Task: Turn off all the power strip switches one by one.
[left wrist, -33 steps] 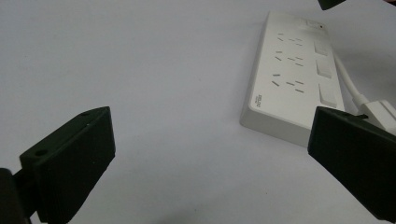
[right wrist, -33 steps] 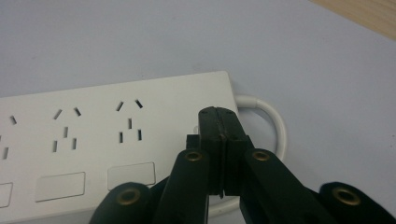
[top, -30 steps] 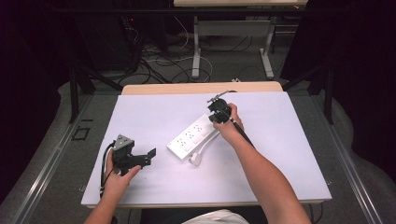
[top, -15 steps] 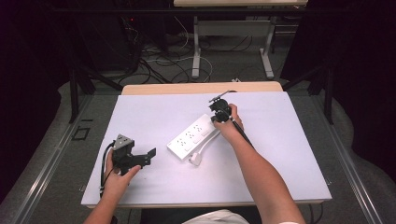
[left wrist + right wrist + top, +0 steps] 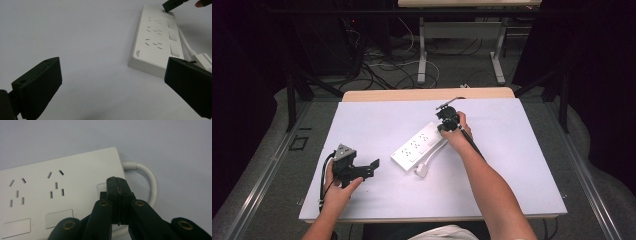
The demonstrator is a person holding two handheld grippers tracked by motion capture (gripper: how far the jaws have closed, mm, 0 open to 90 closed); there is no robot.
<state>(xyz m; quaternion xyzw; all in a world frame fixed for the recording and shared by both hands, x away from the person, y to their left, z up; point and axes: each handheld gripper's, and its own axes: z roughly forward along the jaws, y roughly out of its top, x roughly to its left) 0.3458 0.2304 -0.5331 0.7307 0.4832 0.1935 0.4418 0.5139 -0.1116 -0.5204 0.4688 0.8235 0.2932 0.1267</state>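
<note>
Power strip (image 5: 419,147), white, is lying slantwise near the middle of the table (image 5: 522,150), its cord (image 5: 426,162) curling off the long side toward the person. Nearest, at about eight o'clock from the strip, the left gripper (image 5: 373,167) is sitting low in the person's hand with its jaws spread wide and nothing between them, well apart from the strip. Farther off, at the strip's two o'clock end, the right gripper (image 5: 117,185) is pointing down with its jaws pressed together, tips sitting over the end rocker switch (image 5: 101,187); whether they are pressing it I cannot tell.
</note>
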